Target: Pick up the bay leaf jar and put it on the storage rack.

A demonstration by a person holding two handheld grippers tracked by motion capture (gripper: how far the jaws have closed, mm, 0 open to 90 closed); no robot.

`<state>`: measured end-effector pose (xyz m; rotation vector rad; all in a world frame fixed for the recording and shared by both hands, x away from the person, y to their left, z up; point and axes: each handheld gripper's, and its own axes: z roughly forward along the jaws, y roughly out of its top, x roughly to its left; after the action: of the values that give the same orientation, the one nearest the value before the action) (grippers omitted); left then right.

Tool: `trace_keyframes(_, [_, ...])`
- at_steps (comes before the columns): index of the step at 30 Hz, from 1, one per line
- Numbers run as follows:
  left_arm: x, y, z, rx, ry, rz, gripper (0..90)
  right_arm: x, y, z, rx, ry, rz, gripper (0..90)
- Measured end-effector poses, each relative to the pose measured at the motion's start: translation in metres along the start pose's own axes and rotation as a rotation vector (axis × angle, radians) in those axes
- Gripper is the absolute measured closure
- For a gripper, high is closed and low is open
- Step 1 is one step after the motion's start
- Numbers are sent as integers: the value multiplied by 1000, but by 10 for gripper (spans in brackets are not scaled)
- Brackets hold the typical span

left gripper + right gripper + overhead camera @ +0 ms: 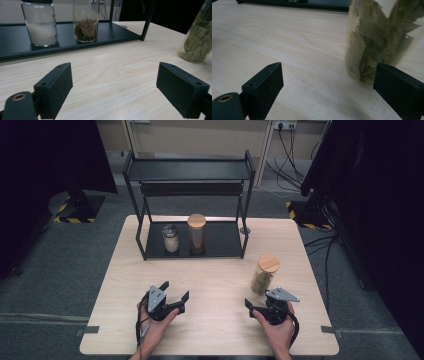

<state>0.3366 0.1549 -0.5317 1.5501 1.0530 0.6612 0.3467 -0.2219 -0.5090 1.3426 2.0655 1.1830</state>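
glass is what the right gripper (261,308) is facing: a tall clear glass jar of dried green leaves with a round wooden lid (265,273), standing upright on the pale wooden table (215,320), well in front of the black metal two-tier rack (190,170) and off its right end. in the right gripper view the jar (382,40) is sitting just ahead of the right-hand black jaw, off centre, with both jaws spread wide and holding nothing. to do the grasp well, the hand is probably needing to slide sideways until the jar is lying between the jaws, then close low on the glass wall, below the lid, keeping the jar vertical so it is not tipping. the left gripper (176,292) is resting apart on the table, its jaws also spread and empty. on the rack's bottom shelf a short clear jar of white powder (41,22) and a tall clear jar of brown dried pieces (85,21) are standing side by side, leaving free shelf to their right.
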Motion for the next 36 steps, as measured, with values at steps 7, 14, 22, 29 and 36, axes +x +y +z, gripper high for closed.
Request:
trace_keyframes(7, [0,0,0,0,0,4,131,-12,1,-6,-8,-56,36,105])
trace_keyframes(14, [0,0,0,2,0,1,131,-17,9,-16,-154,-88,13,91])
trace_keyframes(22, [0,0,0,0,2,0,131,-19,23,-13,-235,-97,-1,87])
trace_keyframes(29, [0,0,0,0,2,-1,131,-23,38,-11,-278,-102,6,103])
trace_keyframes(36, [0,0,0,0,1,-3,131,-23,50,-6,-290,-106,-19,137])
